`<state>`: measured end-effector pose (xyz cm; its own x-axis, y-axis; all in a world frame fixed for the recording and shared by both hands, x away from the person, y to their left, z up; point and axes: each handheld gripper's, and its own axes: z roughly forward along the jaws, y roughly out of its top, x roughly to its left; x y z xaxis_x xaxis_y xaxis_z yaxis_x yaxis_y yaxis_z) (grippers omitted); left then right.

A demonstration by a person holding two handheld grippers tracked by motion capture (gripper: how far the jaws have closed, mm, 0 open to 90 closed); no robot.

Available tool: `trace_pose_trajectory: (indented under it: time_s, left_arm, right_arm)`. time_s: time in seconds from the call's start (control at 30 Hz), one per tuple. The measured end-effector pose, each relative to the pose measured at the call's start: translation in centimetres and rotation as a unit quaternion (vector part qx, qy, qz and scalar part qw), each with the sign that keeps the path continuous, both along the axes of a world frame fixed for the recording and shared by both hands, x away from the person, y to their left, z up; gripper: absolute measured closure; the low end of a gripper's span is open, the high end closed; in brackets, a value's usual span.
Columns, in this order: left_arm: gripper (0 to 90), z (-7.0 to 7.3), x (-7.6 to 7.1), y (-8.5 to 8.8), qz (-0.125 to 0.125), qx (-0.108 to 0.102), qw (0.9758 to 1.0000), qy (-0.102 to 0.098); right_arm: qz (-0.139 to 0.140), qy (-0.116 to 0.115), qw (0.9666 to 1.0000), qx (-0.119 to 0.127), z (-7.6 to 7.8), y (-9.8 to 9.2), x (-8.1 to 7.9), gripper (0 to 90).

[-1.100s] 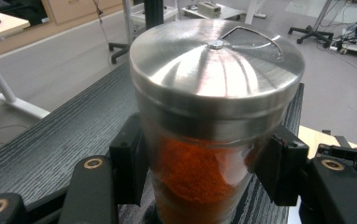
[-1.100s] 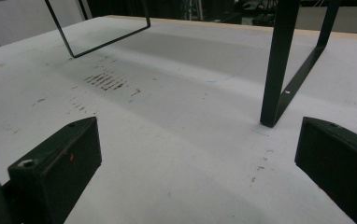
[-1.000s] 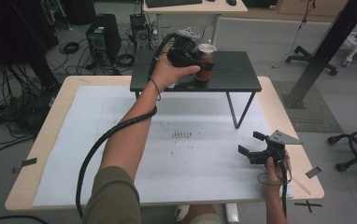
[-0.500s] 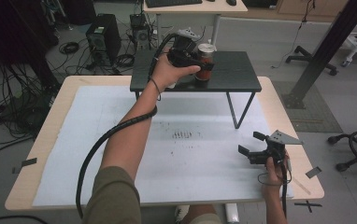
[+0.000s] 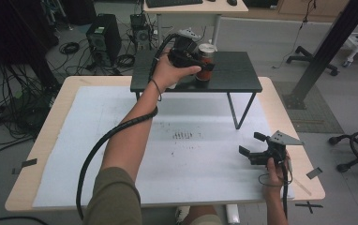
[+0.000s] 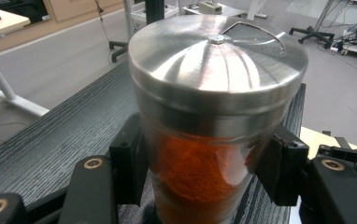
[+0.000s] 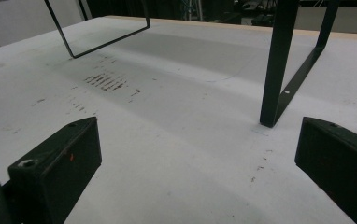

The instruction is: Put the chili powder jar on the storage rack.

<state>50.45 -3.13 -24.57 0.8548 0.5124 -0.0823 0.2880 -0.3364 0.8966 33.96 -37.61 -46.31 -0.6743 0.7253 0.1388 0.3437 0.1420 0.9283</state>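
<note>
1. High view: your left gripper [image 5: 200,63] clamps the glass shaker jar of orange powder with steel lid [image 5: 206,62] on the black raised shelf [image 5: 235,75].
2. Left gripper view: the jar sits between both pads [image 6: 129,163].
3. Right gripper view: your right gripper [image 7: 190,168] gapes wide above the white table mat [image 7: 176,121].

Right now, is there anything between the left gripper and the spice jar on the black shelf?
No, nothing visible. The left gripper already has a jaw on each side of the spice jar, which stands upright on the black shelf.
</note>
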Motion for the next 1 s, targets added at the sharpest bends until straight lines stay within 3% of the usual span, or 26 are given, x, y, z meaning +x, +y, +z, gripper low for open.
trace_pose_trajectory:
  time_s: [1.0]
  left_arm:
    - [41.2,-0.25,-0.06,-0.16,0.004,0.004,1.0,0.003]
  right_arm:
    - [-0.001,0.0,1.0,0.0,0.04,-0.01,-0.06,0.3]
